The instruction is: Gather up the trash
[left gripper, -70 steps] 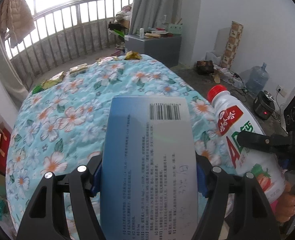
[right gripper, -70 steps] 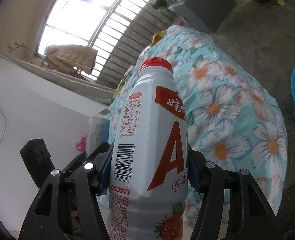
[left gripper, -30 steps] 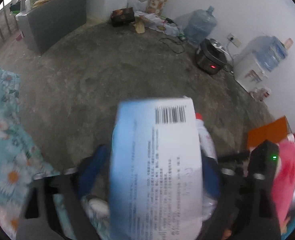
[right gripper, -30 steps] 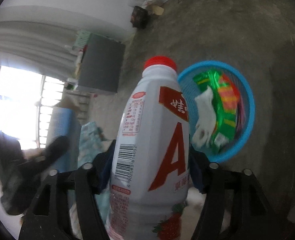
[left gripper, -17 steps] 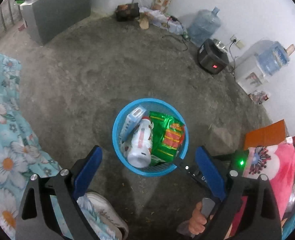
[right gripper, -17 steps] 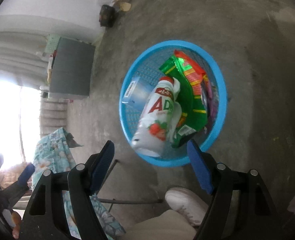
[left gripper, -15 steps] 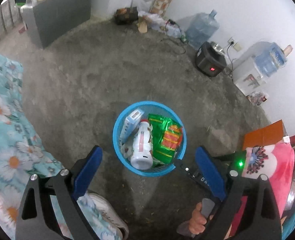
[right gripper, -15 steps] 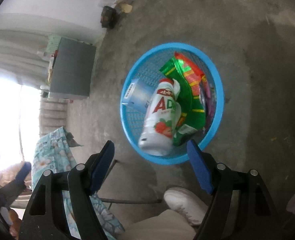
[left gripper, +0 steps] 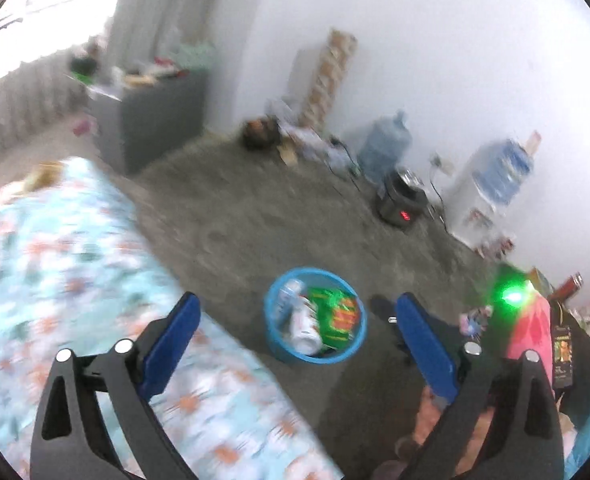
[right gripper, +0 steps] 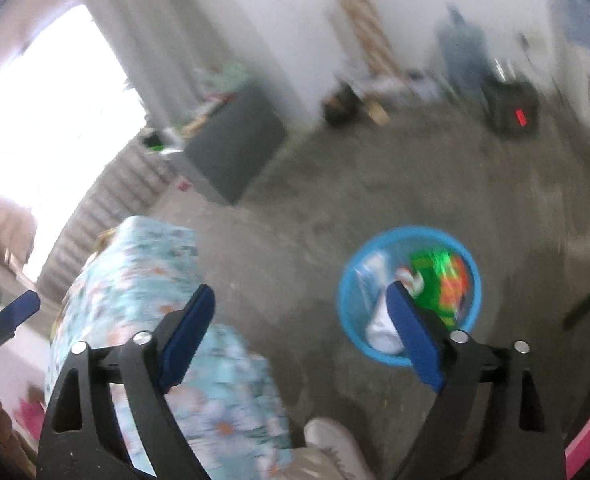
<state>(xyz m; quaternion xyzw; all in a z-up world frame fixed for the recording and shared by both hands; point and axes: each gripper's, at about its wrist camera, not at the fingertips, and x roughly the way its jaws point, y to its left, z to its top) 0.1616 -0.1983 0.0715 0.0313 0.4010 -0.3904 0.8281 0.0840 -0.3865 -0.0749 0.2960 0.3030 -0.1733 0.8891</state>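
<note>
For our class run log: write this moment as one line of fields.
left tool: open, empty | right tool: jaws opening, empty | blue basket: on floor, holds bottle, green wrapper | floral cloth: beside basket

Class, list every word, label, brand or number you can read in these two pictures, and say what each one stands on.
None can be read.
Bottle in the blue basket: label blurred.
Green wrapper: print blurred.
Black appliance: red display blurred.
Dark tag at right: print too small.
</note>
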